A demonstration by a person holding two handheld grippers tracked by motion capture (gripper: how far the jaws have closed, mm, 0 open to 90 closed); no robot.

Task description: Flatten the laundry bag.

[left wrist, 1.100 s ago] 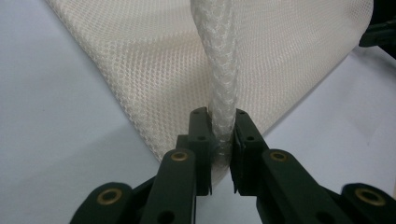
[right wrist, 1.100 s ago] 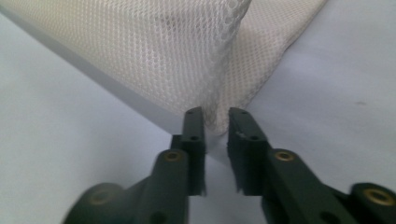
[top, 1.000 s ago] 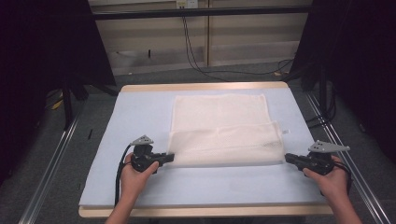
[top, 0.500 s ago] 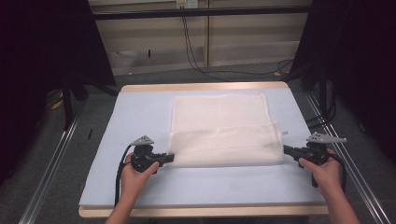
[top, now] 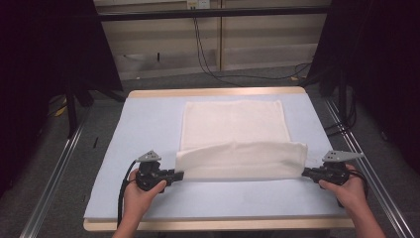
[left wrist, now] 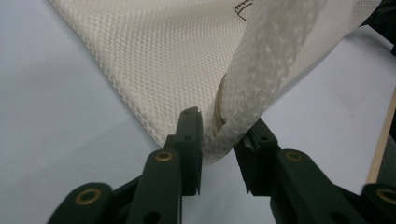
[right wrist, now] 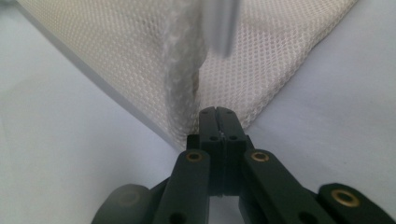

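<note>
One cream towel (top: 233,136) lies on the pale blue surface (top: 143,124), its near edge folded over into a raised band. Two claws flank that band. The left claw (top: 177,174) has just been opening, its jaws now slightly apart with the towel's left corner between them. The right claw (top: 305,173) is pressed together at the right corner, pinching the towel's edge.

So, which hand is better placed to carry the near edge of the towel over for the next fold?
Probably the right. The right hand-held gripper is shut on the towel corner. The left hand-held gripper has just been opening; the folded hem sits between its jaws, with a gap at one side, so it must re-grip.
</note>
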